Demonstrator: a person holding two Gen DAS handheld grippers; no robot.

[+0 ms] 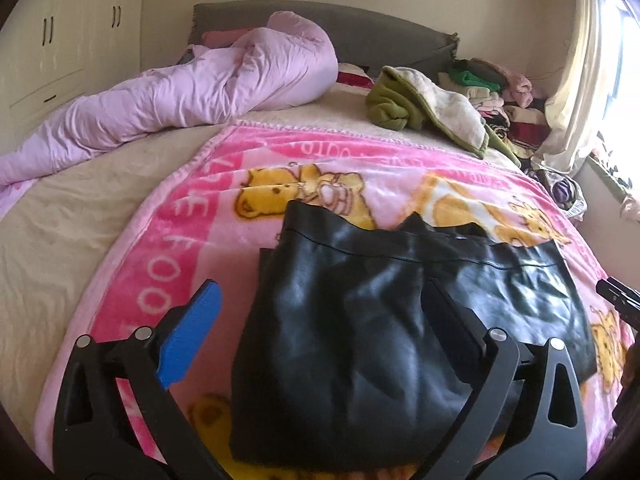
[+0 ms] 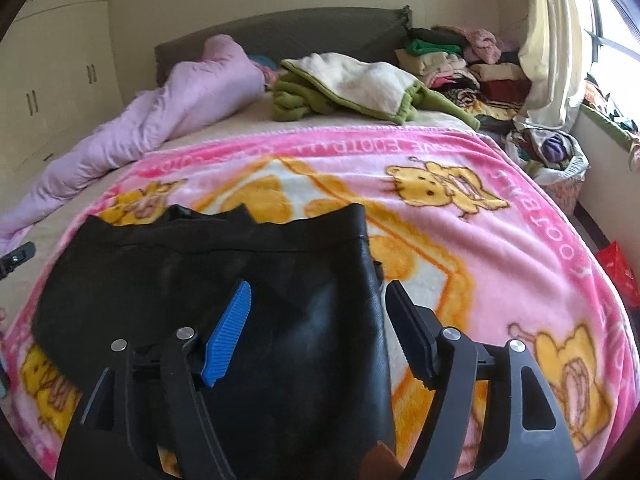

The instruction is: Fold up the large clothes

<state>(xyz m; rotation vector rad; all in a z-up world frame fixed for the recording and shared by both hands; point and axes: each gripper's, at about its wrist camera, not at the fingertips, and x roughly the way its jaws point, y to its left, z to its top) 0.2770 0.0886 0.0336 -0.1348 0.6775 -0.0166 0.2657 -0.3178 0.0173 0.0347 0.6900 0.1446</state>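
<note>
A black, shiny leather-like garment point(image 1: 360, 320) lies folded on the pink bear-print blanket point(image 1: 192, 216) that covers the bed. My left gripper point(image 1: 320, 286) hangs over its left half with the jaws wide apart and nothing between the blue pads point(image 1: 192, 332). In the right wrist view the garment point(image 2: 200, 264) fills the lower left. My right gripper point(image 2: 319, 285) stands open over its right edge, not touching the cloth. The tip of the right gripper point(image 1: 616, 296) shows at the far right of the left wrist view. The left gripper's tip point(image 2: 18, 256) shows at the far left of the right wrist view.
A crumpled lilac duvet point(image 1: 180, 92) lies along the bed's left side. A green and cream blanket point(image 1: 424, 108) and a pile of folded clothes point(image 1: 500, 96) sit by the headboard. A laundry basket point(image 2: 560, 152), a curtain point(image 2: 552, 40) and a red bag point(image 2: 618, 272) are to the right.
</note>
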